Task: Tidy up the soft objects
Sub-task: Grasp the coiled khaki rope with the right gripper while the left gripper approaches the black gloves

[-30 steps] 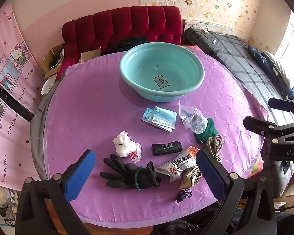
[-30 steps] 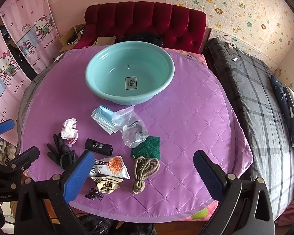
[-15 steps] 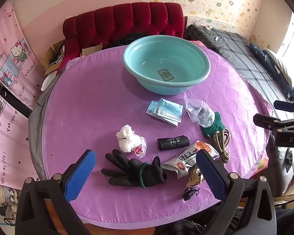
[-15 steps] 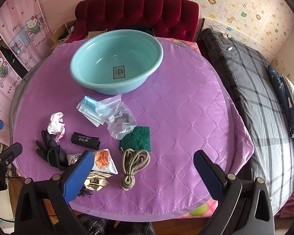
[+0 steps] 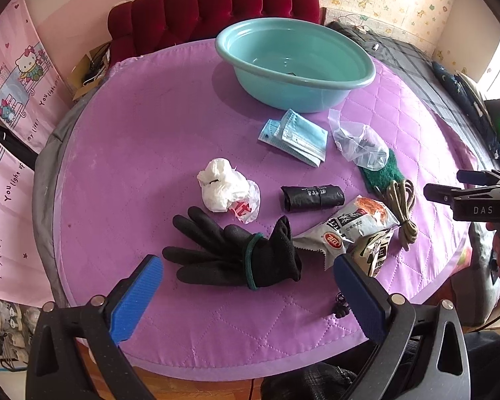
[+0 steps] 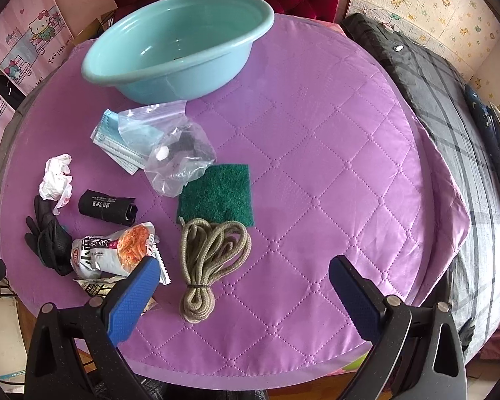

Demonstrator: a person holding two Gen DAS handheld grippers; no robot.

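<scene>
Closing in, I have brought both grippers lower over the worktop than 1 second ago. Left gripper (image 5: 248, 275) jaws spread, bracketing the black gloves (image 5: 236, 255); right gripper (image 6: 243, 275) jaws spread, empty. Basin (image 5: 293, 63) beyond the gloves holds nothing.

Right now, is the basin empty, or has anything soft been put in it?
Empty, as far as the views show. The basin shows only bare teal inside, while the gloves, masks and rope lie on the tablecloth.
</scene>
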